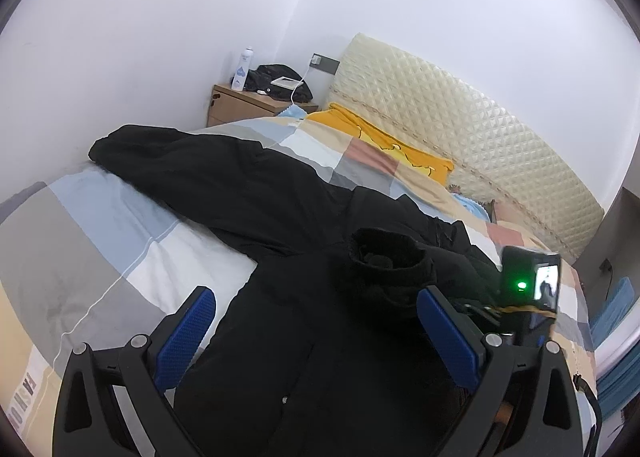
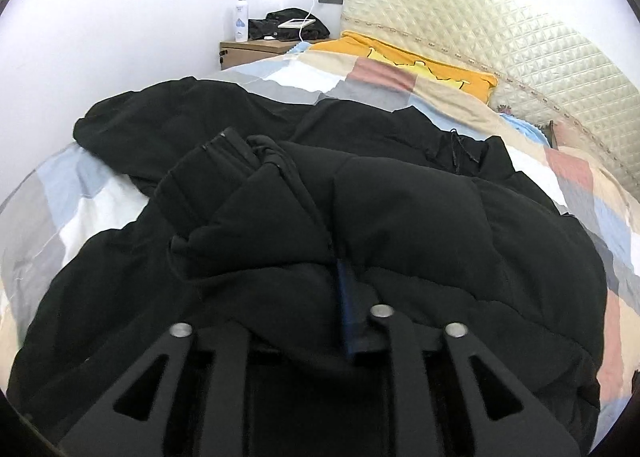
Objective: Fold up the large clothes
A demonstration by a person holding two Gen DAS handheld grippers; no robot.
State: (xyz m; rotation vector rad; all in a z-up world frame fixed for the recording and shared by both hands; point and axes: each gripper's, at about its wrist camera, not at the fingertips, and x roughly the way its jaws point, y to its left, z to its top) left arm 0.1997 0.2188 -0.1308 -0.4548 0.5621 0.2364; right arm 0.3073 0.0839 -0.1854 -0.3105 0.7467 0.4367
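Left fingers [image 1: 316, 331] gape over the black coat [image 1: 280, 337], right fingers [image 2: 320, 297] loosely straddle its fold, sleeve stretching toward the wall.

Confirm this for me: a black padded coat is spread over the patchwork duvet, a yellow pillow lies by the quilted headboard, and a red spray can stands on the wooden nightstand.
One detail is wrong: the spray can on the wooden nightstand is white with a blue mark, not red, as the left wrist view shows. The black padded coat does lie on the patchwork duvet, and the yellow pillow lies by the quilted headboard.
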